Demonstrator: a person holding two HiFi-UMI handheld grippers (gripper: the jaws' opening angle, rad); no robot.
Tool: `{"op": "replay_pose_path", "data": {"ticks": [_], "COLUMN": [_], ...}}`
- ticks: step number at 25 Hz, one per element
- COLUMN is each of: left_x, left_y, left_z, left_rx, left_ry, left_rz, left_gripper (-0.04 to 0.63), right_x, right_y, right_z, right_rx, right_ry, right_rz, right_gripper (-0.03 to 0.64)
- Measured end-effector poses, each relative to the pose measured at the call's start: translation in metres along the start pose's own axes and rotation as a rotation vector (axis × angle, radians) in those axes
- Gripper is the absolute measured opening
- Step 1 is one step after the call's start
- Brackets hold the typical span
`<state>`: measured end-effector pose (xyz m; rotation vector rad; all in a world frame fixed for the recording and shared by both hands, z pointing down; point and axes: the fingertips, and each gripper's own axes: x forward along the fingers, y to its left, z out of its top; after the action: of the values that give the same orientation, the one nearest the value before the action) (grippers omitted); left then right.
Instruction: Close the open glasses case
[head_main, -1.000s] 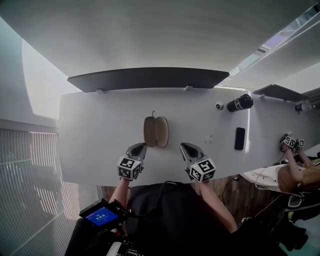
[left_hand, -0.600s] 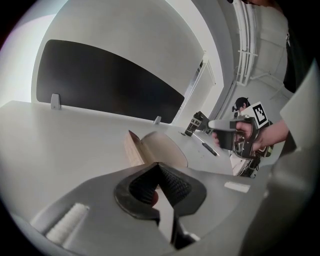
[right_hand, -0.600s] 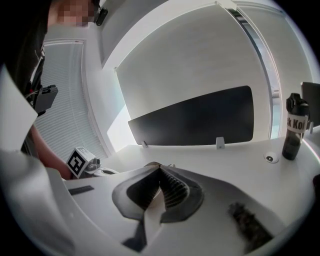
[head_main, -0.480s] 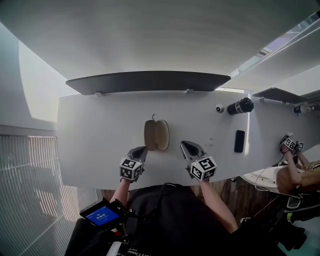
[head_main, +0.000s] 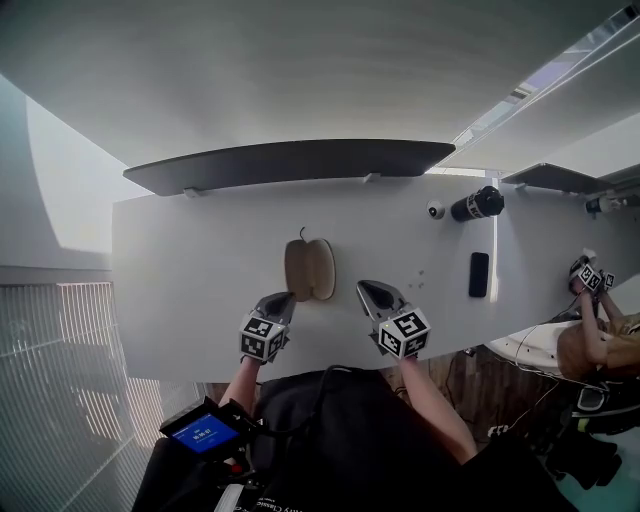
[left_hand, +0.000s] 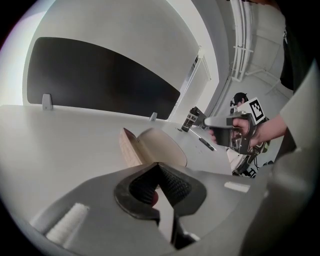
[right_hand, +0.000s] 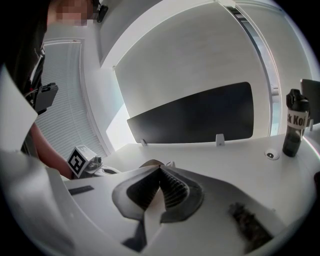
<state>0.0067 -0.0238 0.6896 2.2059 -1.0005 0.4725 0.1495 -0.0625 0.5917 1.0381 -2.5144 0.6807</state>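
**Only a bottle label is partly legible**

In my right gripper view, the dark bottle (right_hand: 294, 123) on the bench (right_hand: 235, 150) shows white lettering, cut off as "k Ko". The left cube (head_main: 262, 337) and right cube (head_main: 404, 334) carry square black-and-white code markers, no words.

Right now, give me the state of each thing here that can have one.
glasses case: open, lying on the table.
left gripper: shut, empty, short of the case.
right gripper: shut, empty.
black bottle: upright.
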Motion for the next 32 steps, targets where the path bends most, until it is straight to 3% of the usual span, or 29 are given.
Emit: {"op": "replay_pose_path", "data": {"ticks": [8, 19, 32], "left_x": [0.005, 0.002, 0.007], "left_y": [0.012, 0.028, 0.025], "left_z": [-0.005, -0.021, -0.019], "left_rx": [-0.069, -0.153, -0.167], "left_ry": [0.002, 0.014, 0.004], "left_rz": [0.023, 0.029, -0.004], "left_gripper": [0.006, 0.006, 0.006], "right_x": [0.002, 0.056, 0.097], "right_y": [-0.002, 0.007, 0.000], "right_z": [-0.007, -0.025, -0.045], "right_rx": [-0.001, -0.018, 0.013], "right_ry": [0.032, 0.129, 0.200], "right_rz": [0.000, 0.061, 0.019], "right_gripper": [0.005, 0.005, 0.005]}}
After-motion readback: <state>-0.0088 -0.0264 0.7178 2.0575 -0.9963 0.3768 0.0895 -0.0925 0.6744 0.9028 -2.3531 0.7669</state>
